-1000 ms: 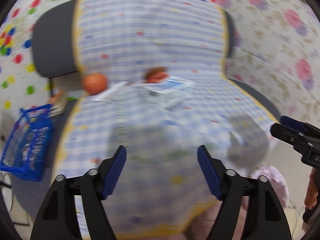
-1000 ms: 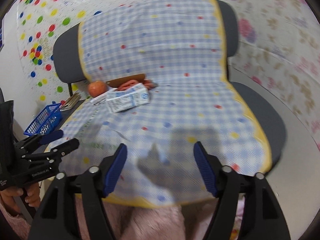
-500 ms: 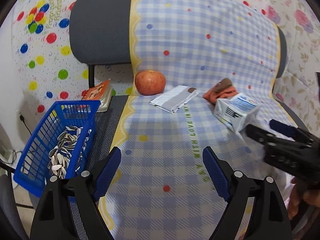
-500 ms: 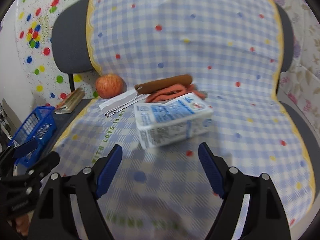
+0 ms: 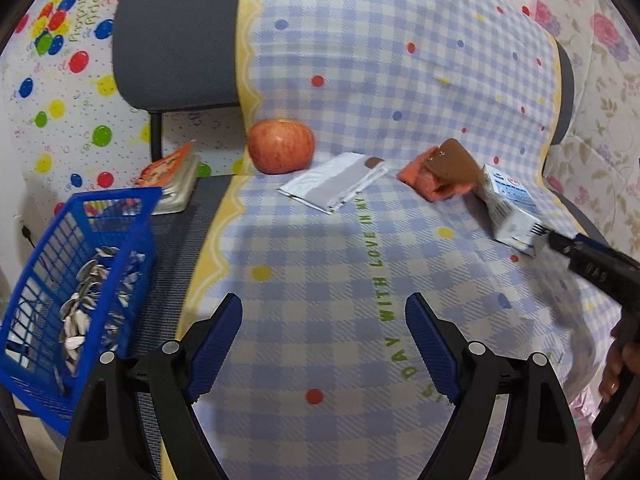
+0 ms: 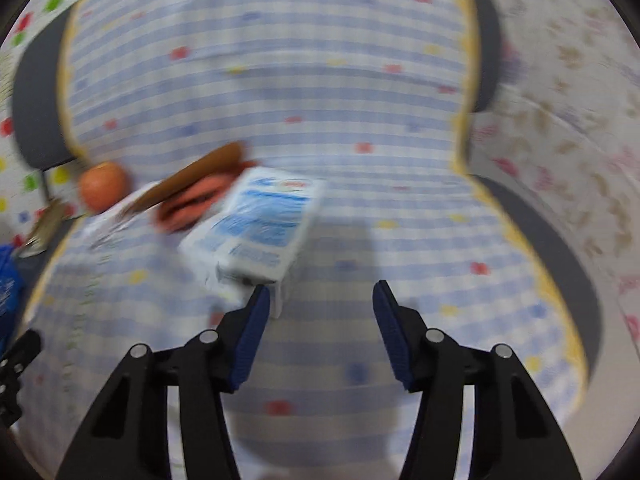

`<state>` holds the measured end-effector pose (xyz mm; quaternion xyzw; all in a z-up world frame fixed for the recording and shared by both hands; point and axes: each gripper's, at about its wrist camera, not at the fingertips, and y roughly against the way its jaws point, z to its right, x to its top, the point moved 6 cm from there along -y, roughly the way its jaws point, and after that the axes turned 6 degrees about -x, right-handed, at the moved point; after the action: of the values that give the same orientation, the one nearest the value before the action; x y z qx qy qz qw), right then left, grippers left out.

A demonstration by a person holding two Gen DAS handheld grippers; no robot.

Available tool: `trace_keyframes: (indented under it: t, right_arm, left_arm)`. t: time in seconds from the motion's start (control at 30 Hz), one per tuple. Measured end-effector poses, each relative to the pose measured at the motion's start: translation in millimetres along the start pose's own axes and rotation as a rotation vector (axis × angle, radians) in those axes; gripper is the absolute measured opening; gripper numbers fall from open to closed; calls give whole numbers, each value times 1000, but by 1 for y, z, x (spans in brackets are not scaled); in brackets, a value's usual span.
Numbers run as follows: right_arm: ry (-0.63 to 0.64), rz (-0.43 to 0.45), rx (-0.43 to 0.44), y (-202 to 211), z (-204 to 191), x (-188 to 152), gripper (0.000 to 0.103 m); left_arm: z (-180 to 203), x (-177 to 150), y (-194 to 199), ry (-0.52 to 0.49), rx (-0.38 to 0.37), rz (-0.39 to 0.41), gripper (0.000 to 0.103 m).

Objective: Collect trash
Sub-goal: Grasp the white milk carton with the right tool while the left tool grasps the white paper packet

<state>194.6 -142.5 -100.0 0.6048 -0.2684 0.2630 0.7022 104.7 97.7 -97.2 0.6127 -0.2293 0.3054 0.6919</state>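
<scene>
A white and blue milk carton (image 6: 260,228) lies on its side on the checked chair cover; it also shows in the left wrist view (image 5: 510,210). My right gripper (image 6: 318,296) is open, its left finger at the carton's near corner, and it shows from the side in the left wrist view (image 5: 560,242). A silver wrapper (image 5: 338,186) and an orange cloth under a brown wrapper (image 5: 444,172) lie behind. My left gripper (image 5: 324,320) is open and empty above the cover. A blue basket (image 5: 68,292) holding seed shells stands at the left.
A red apple (image 5: 281,151) sits by the chair back (image 5: 176,36). A stack of small packets (image 5: 174,178) lies on the grey seat edge at left. Patterned walls stand behind and to the right. The right wrist view is motion-blurred.
My right gripper has moved forward and right, up to the milk carton. My left gripper has swung left over the second, bringing the blue basket into view, then edged closer.
</scene>
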Motion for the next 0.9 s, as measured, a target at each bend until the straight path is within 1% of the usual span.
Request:
trace_keyframes:
  t: [0.03,0.07,0.1,0.17,0.23,0.3,0.43,0.5,0.53,0.57,0.6,0.67,0.73,0.8,0.9]
  right_arm:
    - [-19,3,5,1,7,1,54]
    - [-38,7,36,3,11,3,56]
    - [-50,12,104,7,11,4,61]
    - [-36,23,181,11,3,5,82]
    - [-5,26,211,12,-9,5,88]
    - [29,23,210,7,-22,7,91]
    - [24,4,176,-11,-38,19,92]
    - [25,-8,142,-21,-41,23,92]
    - [30,-11,126,-24,-43,24,89]
    - [34,-10,119,-25,-44,24,73]
    - [35,-4,117,-24,-43,24,74]
    - [24,19,122,-17,-37,22,72]
    - [43,52,137,-4,-30,19,72]
    - [46,64,175,7,-21,15,71]
    - [12,76,229,21,-2,11,71]
  left_arm:
    - [3,1,-1,-5,-4,-1,83]
    - [5,1,-2,-9,-8,-2,83]
    - [8,2,-2,-13,-12,-3,83]
    - [10,5,-3,-20,-9,-3,83]
    - [11,5,-2,-23,-6,-3,83]
    - [11,5,-1,-25,-1,-5,83]
    - [9,3,0,-22,13,-13,83]
    - [9,2,0,-21,18,-16,83]
    - [8,2,0,-22,23,-15,83]
    - [7,3,0,-24,27,-13,83]
    - [7,3,0,-26,31,-11,83]
    - [5,6,-1,-32,41,-7,83]
    - [2,12,-5,-34,53,-5,83]
    - [0,20,-11,-30,54,-2,83]
    - [-3,36,-26,-15,57,-4,83]
